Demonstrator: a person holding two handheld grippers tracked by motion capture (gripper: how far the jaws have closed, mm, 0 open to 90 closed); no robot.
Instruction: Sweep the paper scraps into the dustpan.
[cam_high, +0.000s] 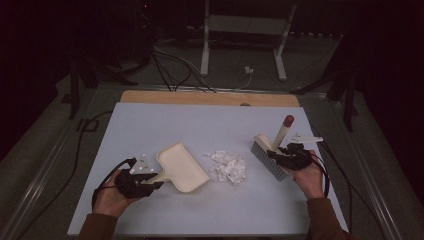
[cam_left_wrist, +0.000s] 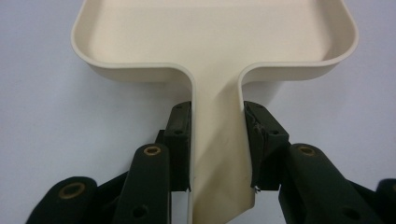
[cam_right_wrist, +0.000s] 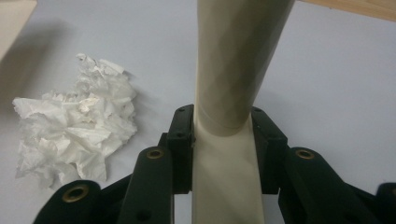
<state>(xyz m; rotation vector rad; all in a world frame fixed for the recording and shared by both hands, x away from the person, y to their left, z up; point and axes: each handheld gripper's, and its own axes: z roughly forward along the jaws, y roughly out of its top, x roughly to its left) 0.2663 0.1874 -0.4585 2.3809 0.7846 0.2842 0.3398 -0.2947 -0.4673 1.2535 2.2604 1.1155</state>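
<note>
Nearest the camera, at the near edge of the pale blue tabletop (cam_high: 150, 120), the person's left hand carries the left gripper (cam_high: 150, 182), its jaws clamped on the flat handle of a cream plastic dustpan (cam_high: 181, 167); the left gripper view shows both pads (cam_left_wrist: 180, 140) pressing the handle's sides. That dustpan lies flat toward the near-left part of the tabletop, its long axis running from the handle near the hand up and to the right, its open mouth facing the litter, probably so that debris can be pushed straight in. Just right of it, around the middle of the tabletop, sits a loose heap of crumpled white paper scraps (cam_high: 228, 166), apart from both tools. Toward the right edge, the right gripper (cam_high: 285, 154) grips the cream, red-tipped handle of a grey-bristled hand brush (cam_high: 270, 157). Its bristles rest on the tabletop, the handle slanting up and away to the right, seemingly poised to sweep the heap leftward.
</note>
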